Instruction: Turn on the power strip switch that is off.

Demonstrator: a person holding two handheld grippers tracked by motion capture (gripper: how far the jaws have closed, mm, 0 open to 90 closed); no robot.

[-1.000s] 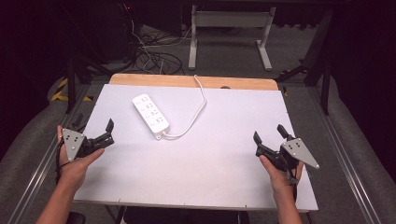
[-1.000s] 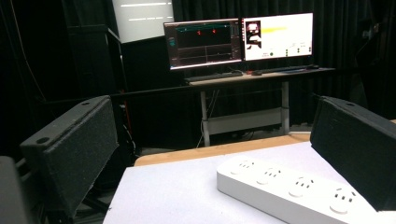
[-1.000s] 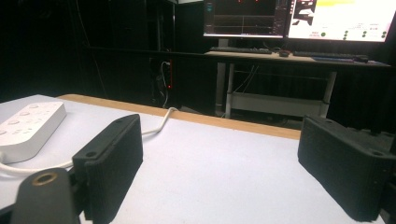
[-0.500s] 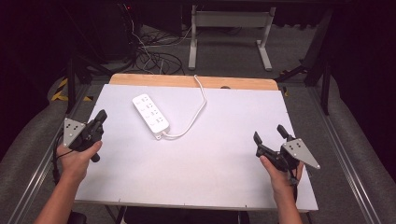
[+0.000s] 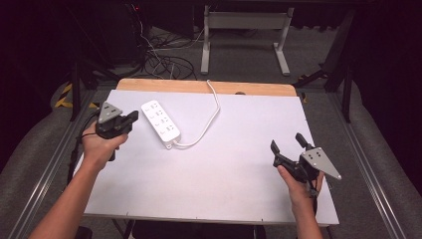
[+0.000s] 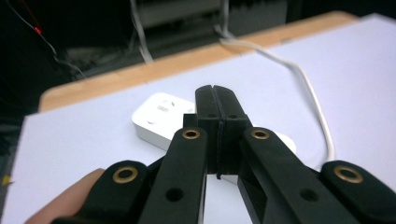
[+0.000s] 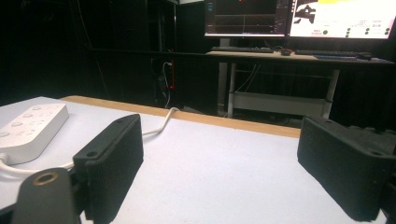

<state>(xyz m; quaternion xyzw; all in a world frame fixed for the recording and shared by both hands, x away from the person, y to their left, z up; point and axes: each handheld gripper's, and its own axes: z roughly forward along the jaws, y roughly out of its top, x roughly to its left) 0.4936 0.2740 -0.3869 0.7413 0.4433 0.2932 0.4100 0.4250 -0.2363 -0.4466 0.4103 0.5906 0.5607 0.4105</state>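
A white power strip (image 5: 160,120) lies on the white table (image 5: 229,174) at the back left, its white cable (image 5: 206,125) looping back over the wooden far edge. My left gripper (image 5: 131,118) hovers just left of the strip with its jaws pressed together and nothing between them; in the left gripper view the strip (image 6: 159,116) lies right behind the shut jaws. My right gripper (image 5: 287,143) rests near the table's front right with its jaws spread wide and empty. In the right gripper view the strip (image 7: 28,128) sits far off at the left.
The table's wooden back edge (image 5: 249,88) faces a dark floor with tangled cables (image 5: 164,59) and a metal desk frame (image 5: 244,30). Monitors (image 7: 299,16) glow on a desk behind. Metal rails (image 5: 50,154) run along both table sides.
My left gripper has shut and moved forward and rightward, from the table's left edge up close to the power strip. The right gripper has stayed put.
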